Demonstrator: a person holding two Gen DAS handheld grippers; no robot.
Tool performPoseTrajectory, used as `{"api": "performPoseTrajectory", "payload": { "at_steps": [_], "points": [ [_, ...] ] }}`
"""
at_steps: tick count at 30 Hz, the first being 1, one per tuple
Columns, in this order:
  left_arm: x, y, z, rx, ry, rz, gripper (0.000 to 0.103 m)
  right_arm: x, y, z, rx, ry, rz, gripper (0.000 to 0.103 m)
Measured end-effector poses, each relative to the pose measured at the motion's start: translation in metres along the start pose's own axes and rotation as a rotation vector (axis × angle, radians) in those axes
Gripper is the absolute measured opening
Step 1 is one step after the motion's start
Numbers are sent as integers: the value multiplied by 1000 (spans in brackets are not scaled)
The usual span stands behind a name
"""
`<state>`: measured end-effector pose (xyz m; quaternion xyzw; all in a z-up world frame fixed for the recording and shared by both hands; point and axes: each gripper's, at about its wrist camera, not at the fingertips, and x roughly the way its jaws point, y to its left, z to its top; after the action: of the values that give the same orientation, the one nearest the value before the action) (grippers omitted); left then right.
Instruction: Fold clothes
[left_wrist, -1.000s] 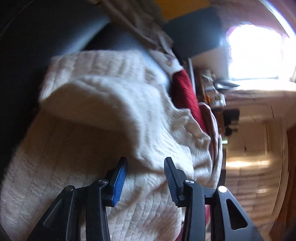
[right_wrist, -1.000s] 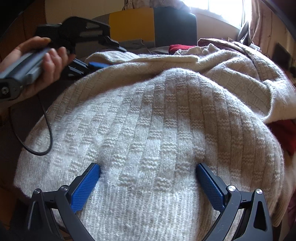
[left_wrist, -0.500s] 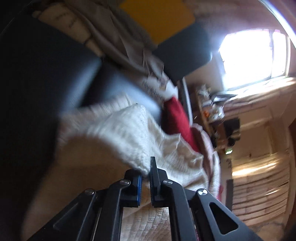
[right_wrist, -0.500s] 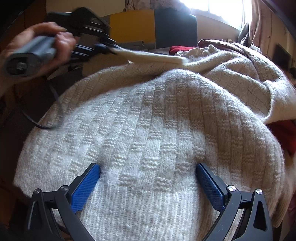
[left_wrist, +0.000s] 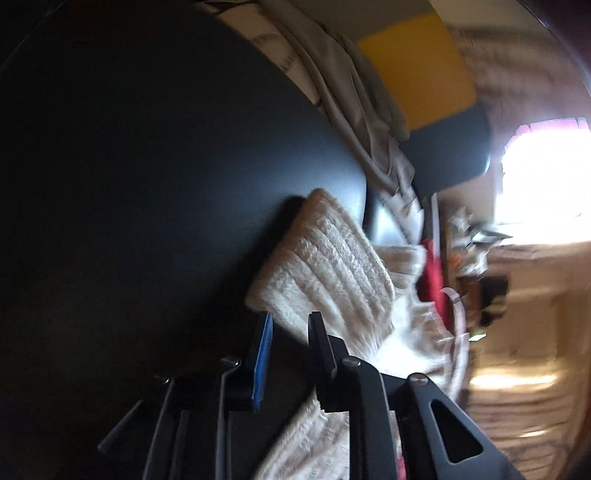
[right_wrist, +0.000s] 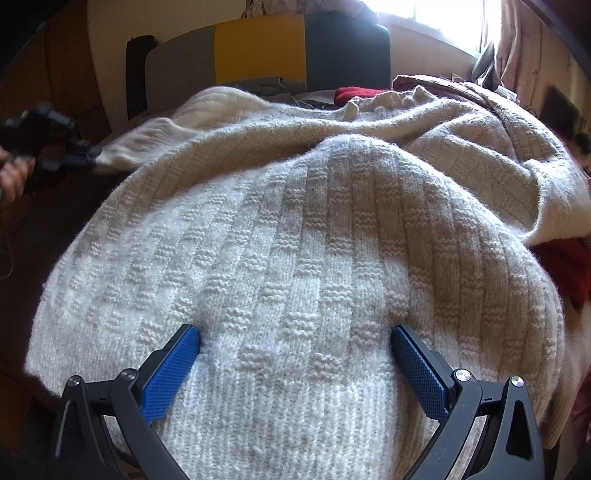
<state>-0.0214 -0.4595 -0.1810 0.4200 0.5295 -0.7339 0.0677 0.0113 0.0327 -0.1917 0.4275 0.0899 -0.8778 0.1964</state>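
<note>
A cream knitted sweater (right_wrist: 295, 240) lies spread over a dark seat. My right gripper (right_wrist: 295, 341) is open, its blue pads pressed on the sweater's body near the ribbed hem. My left gripper (left_wrist: 290, 325) is shut on the sweater's ribbed sleeve cuff (left_wrist: 325, 266) and holds it stretched out to the left over the dark cushion (left_wrist: 147, 184). The left gripper also shows at the far left of the right wrist view (right_wrist: 88, 153), with the sleeve (right_wrist: 155, 140) drawn out from the body.
A red garment (right_wrist: 354, 94) and a brownish one (right_wrist: 443, 83) lie behind the sweater. A chair back with yellow and dark panels (right_wrist: 258, 48) stands at the rear. A beige cloth (left_wrist: 362, 122) hangs over the dark cushion. A bright window is at the right.
My left gripper closed on the sleeve cuff, lifted it off the sweater's body and pulled it outward to the left. My right gripper stayed pressed on the hem.
</note>
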Motion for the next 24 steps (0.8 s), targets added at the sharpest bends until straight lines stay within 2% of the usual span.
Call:
{"api": "performPoseTrajectory", "payload": {
  "at_steps": [1, 2, 4, 5, 6, 9, 10, 12, 15, 17, 21, 24],
  "points": [
    [-12, 4, -2, 17, -33, 1, 19, 0, 1, 0, 1, 1, -2, 103],
    [-23, -3, -8, 92, -83, 49, 19, -1, 1, -1, 3, 1, -3, 103],
    [-42, -34, -31, 354, -224, 232, 20, -1, 1, -1, 3, 0, -6, 103],
    [-45, -54, -47, 522, -283, 313, 20, 0, 1, -1, 2, 0, -6, 103],
    [-46, -72, -66, 679, -319, 357, 21, 0, 1, -1, 0, 0, -6, 103],
    [-29, -111, -113, 1057, -349, 364, 24, 0, 1, -1, -1, -2, -6, 103],
    [-19, -117, -125, 1167, -344, 387, 25, -1, 1, -1, -1, -4, -6, 103],
    [11, -131, -141, 1329, -303, 416, 26, -1, 1, -1, 0, -6, -6, 103],
    [55, -140, -151, 1474, -194, 454, 29, 0, 0, 0, -1, -4, -2, 103],
    [75, -136, -147, 1508, -105, 456, 30, 0, -1, 0, -2, -2, 0, 103],
    [101, -138, -141, 1521, -40, 481, 31, 0, -2, 1, -4, 2, 5, 103],
    [116, -136, -133, 1514, -26, 524, 31, 1, -2, 2, -5, 7, 6, 103]
  ]
}}
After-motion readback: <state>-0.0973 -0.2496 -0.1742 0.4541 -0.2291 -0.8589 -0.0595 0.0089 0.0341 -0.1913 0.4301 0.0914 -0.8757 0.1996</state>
